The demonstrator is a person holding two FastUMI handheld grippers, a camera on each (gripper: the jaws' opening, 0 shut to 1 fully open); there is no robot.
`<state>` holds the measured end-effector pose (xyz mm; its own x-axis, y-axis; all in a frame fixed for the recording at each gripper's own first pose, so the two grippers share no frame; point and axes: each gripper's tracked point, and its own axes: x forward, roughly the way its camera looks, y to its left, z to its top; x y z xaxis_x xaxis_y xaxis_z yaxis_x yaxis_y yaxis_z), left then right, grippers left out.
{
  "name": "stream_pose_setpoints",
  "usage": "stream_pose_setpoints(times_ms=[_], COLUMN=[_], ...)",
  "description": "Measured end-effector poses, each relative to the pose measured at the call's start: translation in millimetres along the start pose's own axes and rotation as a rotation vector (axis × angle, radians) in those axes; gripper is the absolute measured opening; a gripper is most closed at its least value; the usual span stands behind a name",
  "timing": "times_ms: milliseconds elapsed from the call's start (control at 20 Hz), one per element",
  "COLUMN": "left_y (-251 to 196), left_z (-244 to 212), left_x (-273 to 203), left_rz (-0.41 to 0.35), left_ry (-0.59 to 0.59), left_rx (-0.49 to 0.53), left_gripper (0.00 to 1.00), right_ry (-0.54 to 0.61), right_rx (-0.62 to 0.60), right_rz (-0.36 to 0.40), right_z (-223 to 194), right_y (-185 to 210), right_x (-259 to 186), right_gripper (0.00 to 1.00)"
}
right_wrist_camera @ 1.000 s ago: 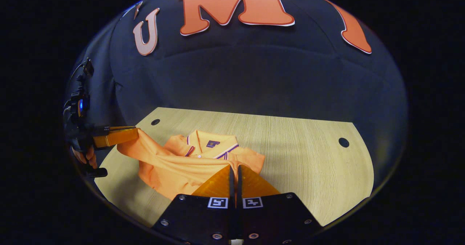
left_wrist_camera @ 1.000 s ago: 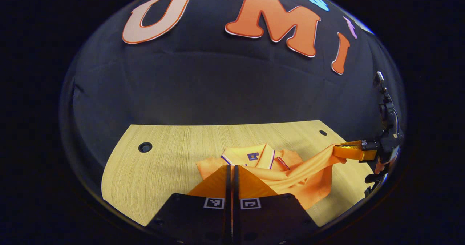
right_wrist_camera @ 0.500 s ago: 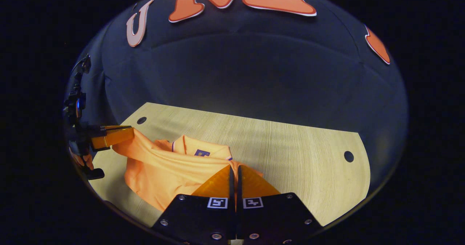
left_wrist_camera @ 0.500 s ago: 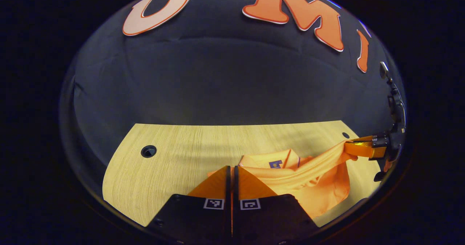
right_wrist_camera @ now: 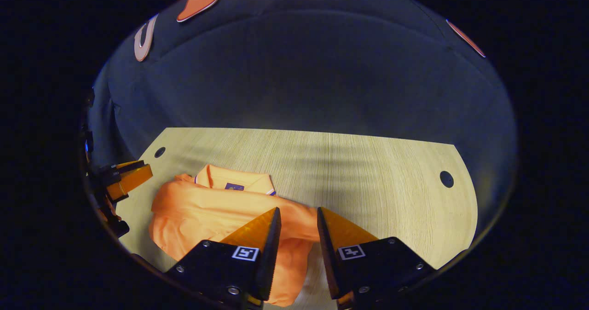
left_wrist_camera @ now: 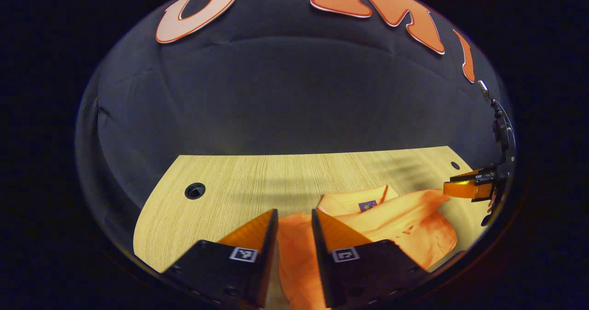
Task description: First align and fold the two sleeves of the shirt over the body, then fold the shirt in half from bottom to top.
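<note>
my left gripper point(left_wrist_camera: 294, 218) has its fingers spread, with a clear gap between them and nothing pinched. through that gap, in the left gripper view, i see the shirt point(left_wrist_camera: 395, 218), orange, lying on the table point(left_wrist_camera: 239, 181). its near edge sits right below my left fingertips, and the bulk of it spreads off toward my right side. the collar point(left_wrist_camera: 359, 199) lies flat at the far edge of the cloth, with a small dark tag inside it. a folded layer runs across the body just in front of the collar.

in the right gripper view, my right gripper point(right_wrist_camera: 297, 218) is parted too, holding nothing. the shirt point(right_wrist_camera: 221, 213) lies under and to the left of its fingertips, a rounded fold of cloth crossing in front of the collar point(right_wrist_camera: 234, 183) and reaching into the gap between my fingers. i cannot tell whether the tips touch the cloth.

each gripper also shows far off in the other's view: the right gripper point(left_wrist_camera: 464, 186) at the right rim, just beyond the shirt's corner and apart from it; the left gripper point(right_wrist_camera: 129, 176) at the left rim, near the shirt but clear of it. the table is pale wood with a round hole point(left_wrist_camera: 194, 190) near its far left corner.
</note>
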<state>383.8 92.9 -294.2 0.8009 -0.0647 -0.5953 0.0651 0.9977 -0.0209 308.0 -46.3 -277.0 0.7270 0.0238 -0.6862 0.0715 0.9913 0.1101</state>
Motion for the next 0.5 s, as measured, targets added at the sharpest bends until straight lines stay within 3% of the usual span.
stream_pose_setpoints(times_ms=[50,200,250,500], left_y=[-3.2,-8.8,-12.1,-9.2], left_z=[5.1,20.1,26.6,57.5], left_x=[-4.8,-23.5,-33.9,-89.7], left_rz=[-0.012,-0.015,-0.019,-0.013], left_ry=[-0.013,-0.052,-0.067,-0.166], left_rx=[-0.01,-0.012,-0.02,-0.075], left_gripper=[0.64,0.96,0.96,0.99], right_ry=[-0.02,-0.099,-0.13,-0.236], right_rx=[-0.008,-0.035,-0.043,-0.089], right_rz=[0.0,-0.012,-0.013,-0.024], right_z=[5.2,21.6,26.8,37.0], right_y=[-1.0,2.7,4.7,12.1], right_x=[-4.1,-28.0,-36.0,-87.6], right_gripper=[0.62,0.87,0.93,0.97])
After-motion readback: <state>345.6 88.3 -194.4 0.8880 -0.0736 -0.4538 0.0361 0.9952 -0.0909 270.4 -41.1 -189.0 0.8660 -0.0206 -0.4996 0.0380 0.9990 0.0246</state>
